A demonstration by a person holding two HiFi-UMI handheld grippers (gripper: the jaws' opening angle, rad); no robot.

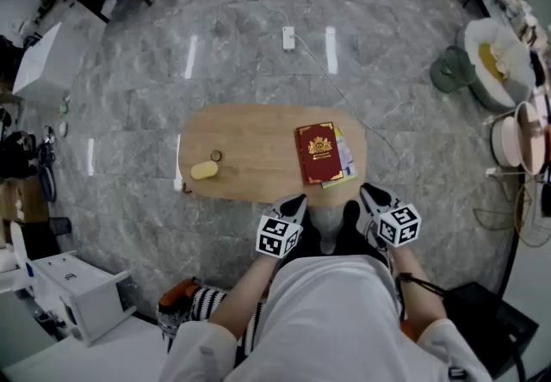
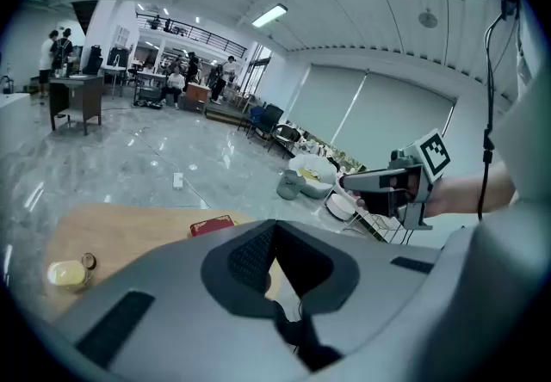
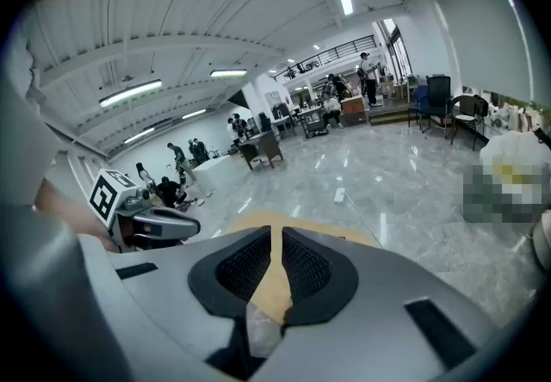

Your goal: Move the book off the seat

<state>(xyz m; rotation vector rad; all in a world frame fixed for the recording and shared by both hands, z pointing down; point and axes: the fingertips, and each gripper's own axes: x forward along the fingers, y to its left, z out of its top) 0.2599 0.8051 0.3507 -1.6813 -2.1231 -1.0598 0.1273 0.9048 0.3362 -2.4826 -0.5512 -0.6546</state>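
One red book [image 1: 319,152] flat on worktop [image 1: 250,135], right end, just beyond left tongs [image 1: 295,202] and right tongs [image 1: 372,193], untouched. Left closed, right nearly closed; both empty.

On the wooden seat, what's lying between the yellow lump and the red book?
Nearly nothing: in the head view a small ring sits right by the yellow lump; from there to the red book the wooden seat is bare.
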